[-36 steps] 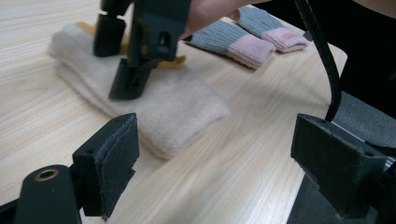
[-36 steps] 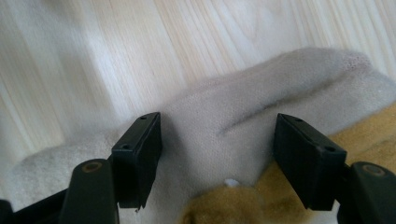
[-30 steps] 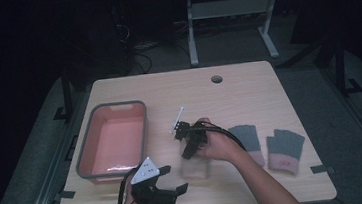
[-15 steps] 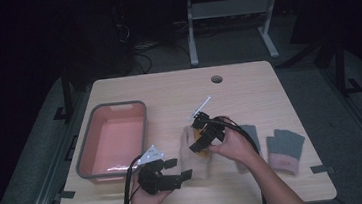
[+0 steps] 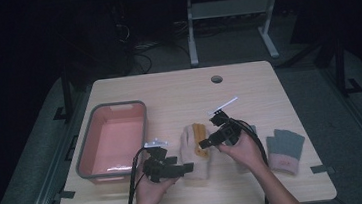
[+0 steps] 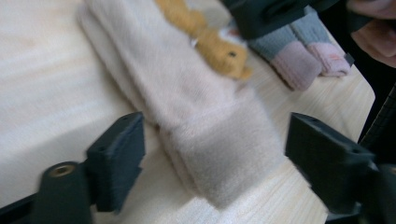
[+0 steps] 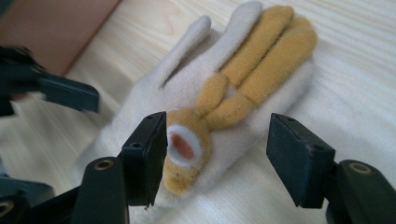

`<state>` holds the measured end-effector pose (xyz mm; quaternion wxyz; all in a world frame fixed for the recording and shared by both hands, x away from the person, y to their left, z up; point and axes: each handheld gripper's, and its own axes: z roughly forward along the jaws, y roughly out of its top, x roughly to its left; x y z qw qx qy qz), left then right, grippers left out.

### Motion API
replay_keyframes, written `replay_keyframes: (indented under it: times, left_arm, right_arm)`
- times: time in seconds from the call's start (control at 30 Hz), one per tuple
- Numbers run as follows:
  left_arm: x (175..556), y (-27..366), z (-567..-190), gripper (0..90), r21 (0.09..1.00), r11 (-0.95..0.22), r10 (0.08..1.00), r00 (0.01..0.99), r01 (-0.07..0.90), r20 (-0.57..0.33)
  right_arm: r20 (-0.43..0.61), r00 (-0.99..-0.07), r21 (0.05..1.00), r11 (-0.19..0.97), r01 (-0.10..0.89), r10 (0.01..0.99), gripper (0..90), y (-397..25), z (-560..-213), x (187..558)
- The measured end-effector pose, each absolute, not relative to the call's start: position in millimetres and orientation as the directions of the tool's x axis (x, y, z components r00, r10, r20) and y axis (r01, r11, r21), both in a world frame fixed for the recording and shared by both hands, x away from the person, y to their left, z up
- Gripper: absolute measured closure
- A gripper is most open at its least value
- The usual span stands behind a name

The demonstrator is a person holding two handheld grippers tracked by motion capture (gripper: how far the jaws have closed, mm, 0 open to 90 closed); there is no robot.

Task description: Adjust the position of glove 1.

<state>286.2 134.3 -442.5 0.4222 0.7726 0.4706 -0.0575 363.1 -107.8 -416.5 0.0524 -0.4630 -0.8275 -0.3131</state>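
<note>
Cream glove (image 5: 196, 151) lies flat between both gaping tongs: left tongs (image 5: 186, 169) at its cuff, right tongs (image 5: 204, 143) over its palm.

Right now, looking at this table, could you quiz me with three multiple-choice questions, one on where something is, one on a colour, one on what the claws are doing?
1. Where does the pink tub sit?
A. At the table's left
B. At the table's right
C. On the floor

2. What colour is the animal figure on the cream glove?
A. Blue
B. Mustard yellow
C. Black

3. How do the left claw and right claw stand?
A. Both open around the cream glove
C. Both shut on the grey glove
B. Both inside the tub

Answers: 1 A, the high view shows the tub left of the gloves; 2 B, the right gripper view shows it; 3 A, each gripper view shows jaws spread beside the fabric.
</note>
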Motion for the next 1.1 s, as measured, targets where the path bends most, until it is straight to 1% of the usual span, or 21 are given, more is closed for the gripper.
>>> replay_keyframes:
  times: [0.07, 0.2, 0.23, 0.33, 0.47, 0.63, 0.73, 0.83, 1.0, 1.1]
  left_arm:
    - [288.7, 133.4, -446.8, 17.8, 0.569, -0.211, 0.669, 0.542, 0.794, -0.509]
    - [292.7, 130.5, -452.9, 17.8, 0.523, -0.199, 0.679, 0.501, 0.829, -0.537]
    - [293.3, 130.3, -453.5, 17.8, 0.517, -0.201, 0.678, 0.499, 0.832, -0.539]
    - [295.3, 129.9, -455.3, 18.9, 0.504, -0.194, 0.682, 0.485, 0.841, -0.547]
    - [296.5, 128.7, -457.4, 23.0, 0.486, -0.208, 0.691, 0.479, 0.849, -0.541]
    - [294.8, 126.8, -458.0, 28.2, 0.482, -0.219, 0.690, 0.484, 0.848, -0.539]
    - [293.4, 127.0, -457.5, 33.6, 0.477, -0.230, 0.694, 0.487, 0.848, -0.531]
    - [293.6, 127.1, -458.5, 39.2, 0.472, -0.227, 0.688, 0.483, 0.852, -0.542]
    - [294.9, 128.2, -458.5, 43.6, 0.462, -0.234, 0.689, 0.481, 0.855, -0.542]
    - [296.4, 129.5, -459.0, 46.1, 0.459, -0.238, 0.686, 0.483, 0.856, -0.545]
  right_arm:
    - [0.406, -0.545, 0.471, 0.343, 0.813, 0.733, 40.1, -112.4, -418.4, 363.0]
    - [0.453, -0.499, 0.457, 0.288, 0.841, 0.739, 40.3, -120.3, -421.8, 362.3]
    - [0.478, -0.486, 0.455, 0.268, 0.849, 0.732, 40.4, -123.1, -423.0, 362.1]
    - [0.489, -0.458, 0.434, 0.248, 0.866, 0.743, 40.2, -126.2, -425.2, 360.0]
    - [0.515, -0.437, 0.415, 0.232, 0.880, 0.737, 37.8, -128.6, -427.3, 357.5]
    - [0.551, -0.402, 0.392, 0.199, 0.898, 0.732, 39.0, -129.7, -429.5, 360.5]
    - [0.560, -0.380, 0.379, 0.180, 0.908, 0.736, 38.9, -131.4, -431.2, 363.0]
    - [0.567, -0.360, 0.363, 0.168, 0.917, 0.741, 39.0, -132.5, -433.8, 365.8]
    - [0.596, -0.312, 0.314, 0.143, 0.939, 0.740, 39.1, -132.1, -443.2, 371.8]
    - [0.611, -0.297, 0.302, 0.131, 0.944, 0.734, 39.3, -130.2, -447.3, 374.1]
